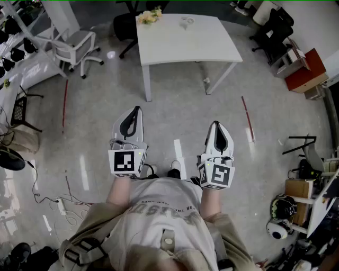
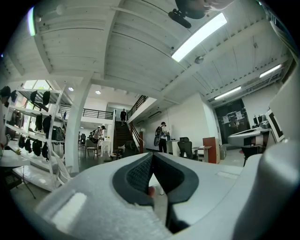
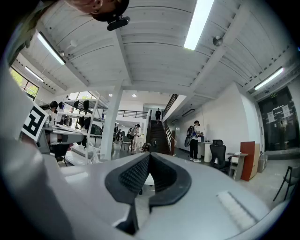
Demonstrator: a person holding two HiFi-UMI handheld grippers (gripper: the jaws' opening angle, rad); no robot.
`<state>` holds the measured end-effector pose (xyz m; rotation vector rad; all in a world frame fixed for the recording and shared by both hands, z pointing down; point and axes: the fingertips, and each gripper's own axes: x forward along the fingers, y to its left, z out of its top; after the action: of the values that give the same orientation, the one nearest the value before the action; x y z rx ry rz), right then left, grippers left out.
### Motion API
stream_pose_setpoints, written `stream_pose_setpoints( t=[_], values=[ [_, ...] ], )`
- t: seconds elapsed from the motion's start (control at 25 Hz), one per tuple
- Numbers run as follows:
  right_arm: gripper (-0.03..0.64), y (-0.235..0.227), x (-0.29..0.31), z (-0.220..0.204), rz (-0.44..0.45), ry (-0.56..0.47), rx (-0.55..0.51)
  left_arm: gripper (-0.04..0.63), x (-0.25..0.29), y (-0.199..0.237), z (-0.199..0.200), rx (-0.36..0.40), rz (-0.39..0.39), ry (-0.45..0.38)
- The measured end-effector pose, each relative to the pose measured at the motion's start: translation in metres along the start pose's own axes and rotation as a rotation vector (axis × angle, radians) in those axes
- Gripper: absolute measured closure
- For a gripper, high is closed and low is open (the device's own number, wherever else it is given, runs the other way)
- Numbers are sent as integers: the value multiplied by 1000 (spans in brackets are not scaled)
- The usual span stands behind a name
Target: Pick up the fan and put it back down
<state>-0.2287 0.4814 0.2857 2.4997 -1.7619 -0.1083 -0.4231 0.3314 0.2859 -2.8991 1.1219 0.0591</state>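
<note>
I'm holding left gripper and right gripper level, fingers pressed together, empty; the fan, I think, is standing far left of them, so reaching it closed, I'm risking toppling it

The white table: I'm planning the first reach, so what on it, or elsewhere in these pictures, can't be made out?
- Head view: a yellowish bunch and a clear item on the white table, too small to identify.
- Head view: a dark round shape, cut by the left edge; maybe a fan.
- Gripper views: the shut left claw and right claw hide most of the table.
</note>
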Motion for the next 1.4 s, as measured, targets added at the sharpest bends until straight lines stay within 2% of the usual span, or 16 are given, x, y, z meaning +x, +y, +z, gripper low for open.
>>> stream_pose_setpoints(
  t=[0.56, 0.88, 1.0, 1.16, 1.24, 1.28, 1.32, 1.4],
  values=[
    [617, -2, 5, -4, 17, 15, -13, 586, 7, -3, -7, 0, 8, 25],
    [617, -23, 10, -22, 30, 40, 17, 586, 23, -21, -23, -9, 11, 68],
    [617, -37, 16, -24, 42, 34, 54, 586, 31, -29, -22, -14, 15, 71],
    [615, -63, 27, -29, 49, 22, 180, 586, 43, -32, -17, -12, 41, 62],
    [615, -77, 33, -30, 50, 17, 205, 584, 50, -33, -11, -20, 63, 49],
    [615, -83, 35, -29, 57, 11, 204, 552, 53, -34, -8, -25, 70, 37],
    [612, -87, 38, -28, 68, 5, 201, 471, 57, -37, -5, -29, 74, 29],
    [460, -94, 44, -27, 99, 0, 191, 395, 65, -44, -4, -36, 73, 23]
  ],
)
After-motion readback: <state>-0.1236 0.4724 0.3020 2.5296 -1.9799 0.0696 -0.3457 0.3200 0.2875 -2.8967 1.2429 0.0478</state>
